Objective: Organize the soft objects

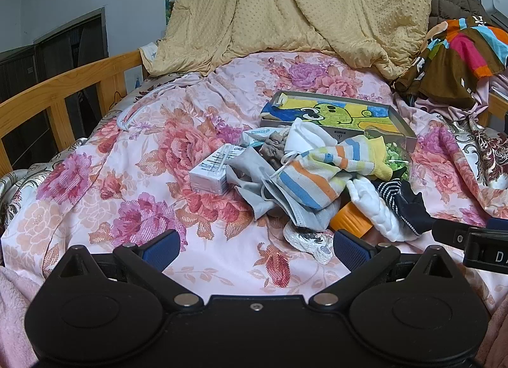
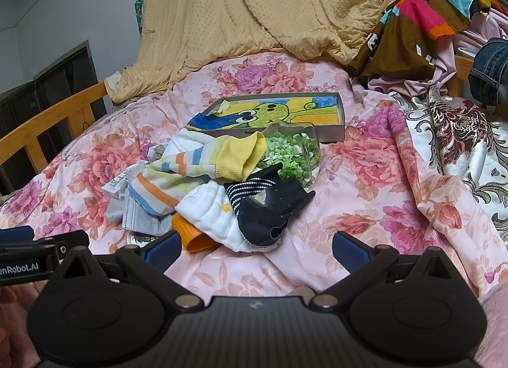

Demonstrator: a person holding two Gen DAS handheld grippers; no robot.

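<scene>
A pile of soft things lies on the floral bedspread (image 1: 133, 184): a striped sock (image 1: 317, 171) (image 2: 190, 171), a white padded cloth (image 1: 377, 206) (image 2: 216, 212), a dark navy sock with a striped cuff (image 1: 403, 199) (image 2: 270, 206), grey face masks (image 1: 285, 206) (image 2: 139, 215) and a white mask (image 1: 304, 136). My left gripper (image 1: 255, 245) is open and empty, just short of the pile's near left edge. My right gripper (image 2: 257, 245) is open and empty, close in front of the navy sock and white cloth.
A shallow box with a cartoon picture (image 1: 333, 110) (image 2: 270, 114) lies behind the pile. A jar of green bits (image 2: 292, 152), an orange cup (image 2: 193, 234), a small white carton (image 1: 211, 171) and a foil wrapper (image 1: 308, 241) sit among the clothes. Wooden rail (image 1: 63, 98) at left; yellow blanket (image 1: 285, 9) behind.
</scene>
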